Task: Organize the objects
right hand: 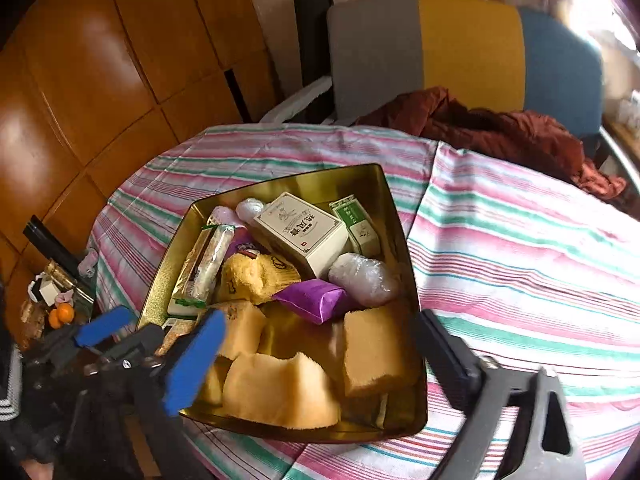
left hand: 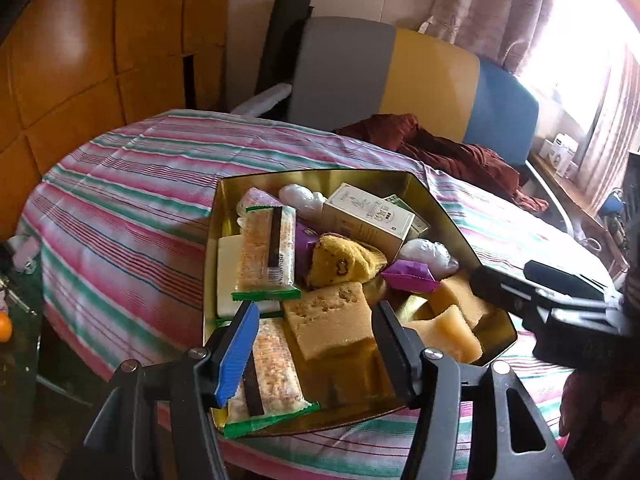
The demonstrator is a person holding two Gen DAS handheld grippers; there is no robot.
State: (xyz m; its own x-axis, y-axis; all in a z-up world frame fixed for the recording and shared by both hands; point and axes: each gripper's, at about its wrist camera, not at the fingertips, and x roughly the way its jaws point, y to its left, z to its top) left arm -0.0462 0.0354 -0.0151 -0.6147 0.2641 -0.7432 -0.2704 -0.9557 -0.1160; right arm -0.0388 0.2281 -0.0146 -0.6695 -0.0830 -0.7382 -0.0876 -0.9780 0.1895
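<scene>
Nearest the lens in the left wrist view: left gripper [left hand: 316, 344], fingers spread wide, nothing pinched, poised over the near end of the gold tin [left hand: 448, 208]. Between and below those fingers, a tan sponge block [left hand: 332, 320] and a green-edged snack bar [left hand: 268, 384], both lying inside the tin. Farther in: a second snack bar [left hand: 266, 256], a yellow wrapped cake [left hand: 344, 266], a purple packet [left hand: 408, 276], a cream carton [left hand: 366, 216] and two white wrapped bundles [left hand: 428, 256]. To the right, right gripper [left hand: 560, 292], dark and partly cut by the frame edge, just beside the tin's rim.

From the right wrist view: right gripper [right hand: 320, 356] with fingers parted very wide, astride the tin's near corner, holding nothing; pale sponge pieces [right hand: 280, 392] below. Tin resting on the striped cloth [right hand: 520, 240] over the counter. Beyond, a maroon garment [right hand: 500, 128] heaped before a grey, yellow and blue chair back [right hand: 468, 48].
</scene>
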